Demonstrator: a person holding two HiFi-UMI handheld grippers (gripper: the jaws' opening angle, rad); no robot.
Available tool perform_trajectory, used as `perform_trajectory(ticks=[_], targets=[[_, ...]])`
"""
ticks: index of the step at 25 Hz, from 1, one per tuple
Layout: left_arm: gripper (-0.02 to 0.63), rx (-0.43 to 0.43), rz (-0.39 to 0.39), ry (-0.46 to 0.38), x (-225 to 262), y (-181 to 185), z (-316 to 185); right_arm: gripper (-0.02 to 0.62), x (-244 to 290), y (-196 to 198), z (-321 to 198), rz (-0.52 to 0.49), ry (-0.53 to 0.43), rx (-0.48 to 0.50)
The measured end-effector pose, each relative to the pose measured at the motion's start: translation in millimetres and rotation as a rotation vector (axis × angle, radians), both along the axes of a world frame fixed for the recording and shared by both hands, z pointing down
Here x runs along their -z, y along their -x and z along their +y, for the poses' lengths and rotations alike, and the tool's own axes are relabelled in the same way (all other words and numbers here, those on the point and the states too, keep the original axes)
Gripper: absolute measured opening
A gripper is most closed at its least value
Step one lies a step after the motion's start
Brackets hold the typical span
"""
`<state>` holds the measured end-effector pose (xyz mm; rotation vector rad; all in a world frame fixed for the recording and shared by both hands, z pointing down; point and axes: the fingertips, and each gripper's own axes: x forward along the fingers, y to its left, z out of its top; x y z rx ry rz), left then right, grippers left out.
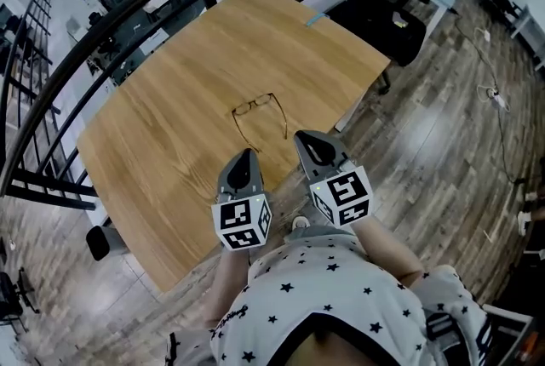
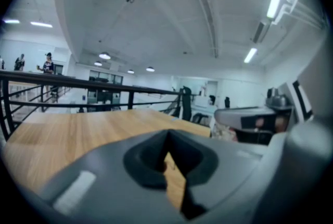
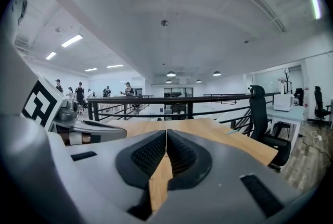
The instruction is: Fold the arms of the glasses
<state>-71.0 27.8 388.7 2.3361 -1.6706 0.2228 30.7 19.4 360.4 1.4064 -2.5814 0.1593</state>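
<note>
Both the left hand-held gripper (image 1: 249,155) and the right hand-held gripper (image 1: 305,140) are clenched and empty, over the near part of the table (image 1: 170,100). Just beyond them lie the glasses (image 1: 254,105), arms unfolded. Nudged unbraced, the light frame would likely skid instead of folding.

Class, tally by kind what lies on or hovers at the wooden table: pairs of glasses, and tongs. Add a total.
Glasses: 1
Tongs: 2 (left tongs, right tongs)
Total: 3
</note>
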Motion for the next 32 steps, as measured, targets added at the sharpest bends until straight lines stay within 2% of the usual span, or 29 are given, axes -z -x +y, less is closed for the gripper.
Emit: perform_trajectory(ticks=[8,17,27,32], targets=[[0.006,0.076,-0.013,0.035,-19.0,-4.1,-25.9,0.018,-18.2,-22.6,-34.9,0.019,0.019,0.033],[0.006,0.136,-0.027,0.085,-37.7,9.8,-35.3,0.018,-41.8,-34.9,-54.7,0.028,0.068,0.030],[0.006,0.152,-0.077,0.109,-68.2,37.8,-68.6,0.018,-76.9,-30.7,-87.3,0.085,0.097,0.036],[0.006,0.130,-0.135,0.124,-87.4,56.1,-88.9,0.018,-91.7,-28.0,-110.1,0.126,0.110,0.051]])
